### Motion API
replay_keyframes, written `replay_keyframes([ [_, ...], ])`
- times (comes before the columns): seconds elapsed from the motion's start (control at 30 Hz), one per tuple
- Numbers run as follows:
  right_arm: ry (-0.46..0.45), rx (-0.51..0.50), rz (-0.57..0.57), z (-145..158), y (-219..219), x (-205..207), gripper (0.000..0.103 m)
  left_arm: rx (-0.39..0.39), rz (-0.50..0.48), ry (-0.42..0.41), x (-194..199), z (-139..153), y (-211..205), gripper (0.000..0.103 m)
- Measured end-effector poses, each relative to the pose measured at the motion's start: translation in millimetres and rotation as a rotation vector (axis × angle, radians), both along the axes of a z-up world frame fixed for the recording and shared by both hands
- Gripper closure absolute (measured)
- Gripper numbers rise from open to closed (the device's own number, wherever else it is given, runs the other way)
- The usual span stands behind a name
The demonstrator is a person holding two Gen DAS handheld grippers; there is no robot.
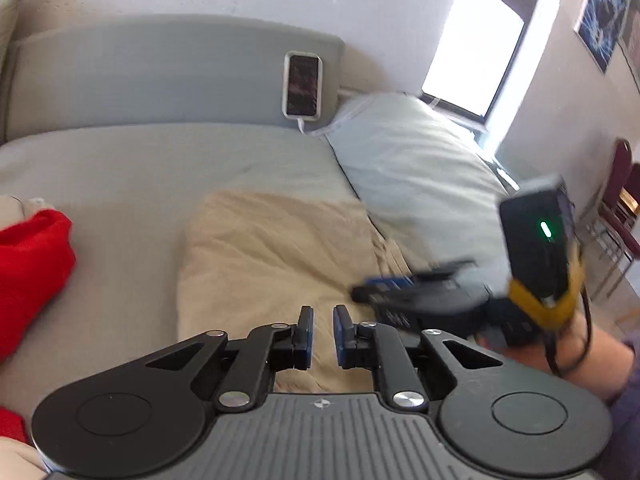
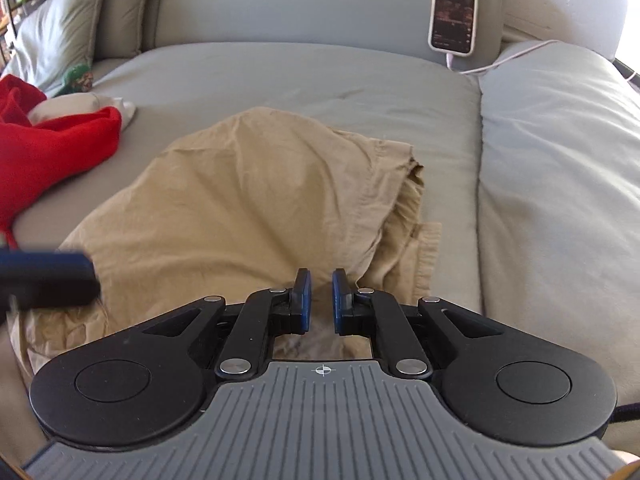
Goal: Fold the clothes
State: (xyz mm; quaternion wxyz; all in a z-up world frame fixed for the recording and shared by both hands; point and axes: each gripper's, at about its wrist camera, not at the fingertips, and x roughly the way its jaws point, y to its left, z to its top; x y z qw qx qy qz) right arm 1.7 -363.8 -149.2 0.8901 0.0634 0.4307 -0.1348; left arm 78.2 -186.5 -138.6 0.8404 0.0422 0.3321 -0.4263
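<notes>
- Currently, at the far left, one red garment (image 2: 52, 148) lies bunched on the bed (image 2: 304, 80), unfolded and well apart from the work.
- Next over, the left hand-held gripper (image 1: 323, 326) hangs low over the near edge of the tan garment (image 2: 240, 208); its jaws stand nearly together with only a narrow gap, and no cloth shows between the pads.
- In the middle, that one tan garment lies partly doubled over on the bed, with layered hems at its right side.
- The right hand-held gripper (image 2: 321, 300) sits just above those layered edges, jaws likewise almost closed and seemingly empty.
- To fold well, I judge each gripper should pinch only the top layer at a corner, lift evenly, and lay the edges flush.
- Farther right: one phone (image 2: 453, 14) propped up, on one cable (image 2: 500, 62); one pillow (image 1: 416, 160).
- Count: two garments, two grippers.
</notes>
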Motion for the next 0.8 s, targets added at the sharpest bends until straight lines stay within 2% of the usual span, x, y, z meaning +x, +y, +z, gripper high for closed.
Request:
replay_keyframes([
  [0.07,0.012,-0.018,-0.015,3.2,-2.9,-9.1,0.093,0.033,0.041,-0.019,16.9,-4.2,-9.0,0.090],
  [0.13,0.019,-0.007,-0.025,6.3,-6.4,-12.0,0.092,0.114,0.038,0.086,31.9,-25.5,-22.4,0.090],
  [0.17,0.020,0.002,-0.022,8.0,-8.3,-10.9,0.092,0.164,0.035,0.113,32.1,-36.8,-26.3,0.091],
  [0.23,0.014,0.018,-0.012,12.8,-11.7,-7.3,0.090,0.174,0.006,0.043,21.3,-40.6,-27.4,0.093],
  [0.33,-0.065,0.036,-0.005,26.4,-14.7,3.7,0.086,0.141,0.002,0.062,17.5,-40.0,-21.1,0.093],
  [0.4,-0.121,0.078,-0.004,34.5,-17.5,21.1,0.086,0.143,-0.007,0.033,10.6,-41.4,-18.8,0.093],
  [0.5,-0.155,0.127,0.016,33.1,-16.0,60.4,0.086,0.167,-0.033,-0.011,3.1,-41.4,-24.1,0.095],
  [0.6,-0.153,0.142,0.044,21.8,-8.5,100.2,0.086,0.177,-0.060,-0.034,-3.6,-41.6,-26.5,0.095],
  [0.73,-0.137,0.099,0.032,4.2,-3.6,136.2,0.086,0.188,-0.061,-0.045,-3.8,-42.4,-29.2,0.095],
  [0.77,-0.105,0.077,0.029,-3.8,-3.8,142.7,0.087,0.186,-0.060,-0.040,-2.6,-42.6,-29.5,0.095],
  [0.8,-0.064,0.050,0.029,-13.2,-6.1,146.2,0.092,0.184,-0.059,-0.036,-1.6,-43.0,-29.7,0.095],
])
